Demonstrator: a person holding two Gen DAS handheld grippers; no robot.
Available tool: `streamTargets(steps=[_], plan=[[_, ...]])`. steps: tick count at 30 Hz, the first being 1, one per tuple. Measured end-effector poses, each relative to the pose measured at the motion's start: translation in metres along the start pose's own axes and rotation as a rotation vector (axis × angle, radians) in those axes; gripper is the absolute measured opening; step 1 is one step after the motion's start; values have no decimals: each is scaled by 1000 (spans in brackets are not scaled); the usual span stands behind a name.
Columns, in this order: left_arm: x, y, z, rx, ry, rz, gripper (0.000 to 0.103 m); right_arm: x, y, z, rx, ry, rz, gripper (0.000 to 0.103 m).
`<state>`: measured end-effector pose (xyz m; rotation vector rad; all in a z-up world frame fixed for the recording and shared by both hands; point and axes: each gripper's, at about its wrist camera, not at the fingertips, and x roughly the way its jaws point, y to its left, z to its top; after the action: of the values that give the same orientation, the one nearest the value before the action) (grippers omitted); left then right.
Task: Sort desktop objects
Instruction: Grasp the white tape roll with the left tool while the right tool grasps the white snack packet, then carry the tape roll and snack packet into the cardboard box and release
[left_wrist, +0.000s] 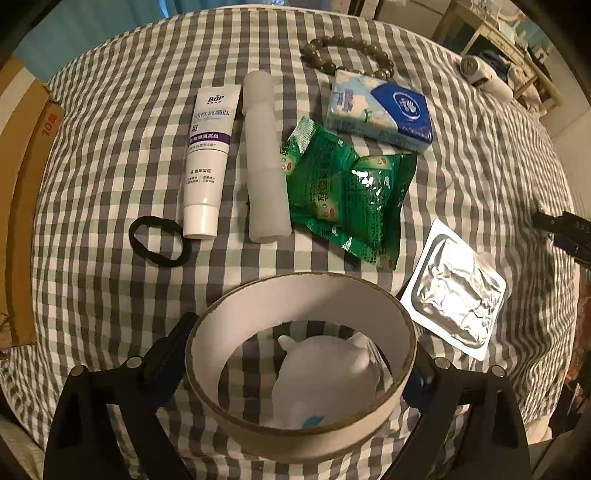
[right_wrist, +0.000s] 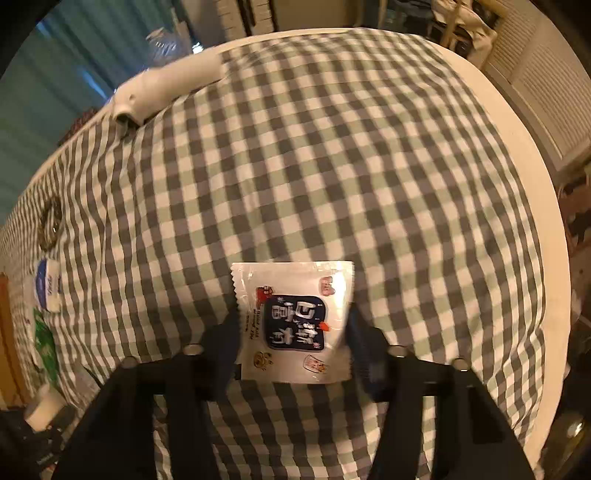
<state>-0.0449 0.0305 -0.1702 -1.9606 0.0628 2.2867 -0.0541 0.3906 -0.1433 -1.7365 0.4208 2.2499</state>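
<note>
In the left wrist view my left gripper (left_wrist: 299, 354) is shut on a wide white tape roll (left_wrist: 295, 295), gripped on both outer sides just above the checked cloth. A white figurine (left_wrist: 325, 373) shows through the ring. Beyond lie a black hair tie (left_wrist: 159, 240), a white toothpaste tube (left_wrist: 207, 158), a translucent white case (left_wrist: 263, 158), green snack packets (left_wrist: 347, 199), a blue tissue pack (left_wrist: 380, 110), a bead bracelet (left_wrist: 347, 55) and a foil blister pack (left_wrist: 456, 290). In the right wrist view my right gripper (right_wrist: 293, 332) is shut on a white snack sachet (right_wrist: 295, 321) above the cloth.
A cardboard box (left_wrist: 22, 192) stands off the table's left edge. A white lint remover (left_wrist: 484, 75) lies at the far right; it also shows in the right wrist view (right_wrist: 162, 86). The table's white rim (right_wrist: 532, 206) curves along the right. Part of the right gripper (left_wrist: 565, 230) shows at the right.
</note>
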Motion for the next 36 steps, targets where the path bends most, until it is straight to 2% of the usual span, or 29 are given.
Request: streamTargets(steps=[1, 3, 5, 10, 17, 22, 24, 31, 36], plan=[[1, -1, 0, 0, 13, -5, 95, -3, -5, -2, 16, -9, 18, 38], [0, -1, -2, -5, 23, -13, 92, -7, -12, -6, 38, -13, 54, 35], [-3, -1, -2, -8, 20, -28, 85, -12, -18, -11, 58, -8, 84, 35], [-11, 8, -2, -25, -7, -40, 85, -34, -22, -15, 25, -45, 108, 35], [-31, 12, -7, -45, -81, -57, 84, -56, 1, -14, -42, -78, 116, 35], [-45, 18, -4, -86, -125, -69, 84, -72, 15, 0, -35, -131, 184, 35], [-51, 24, 11, -97, -134, -69, 84, -84, 22, -3, -45, -168, 209, 35], [-79, 39, 11, -116, -198, -19, 84, -112, 61, -10, -112, -230, 272, 35], [-99, 64, 21, -188, -261, -7, 84, -128, 90, -15, -157, -275, 323, 35]])
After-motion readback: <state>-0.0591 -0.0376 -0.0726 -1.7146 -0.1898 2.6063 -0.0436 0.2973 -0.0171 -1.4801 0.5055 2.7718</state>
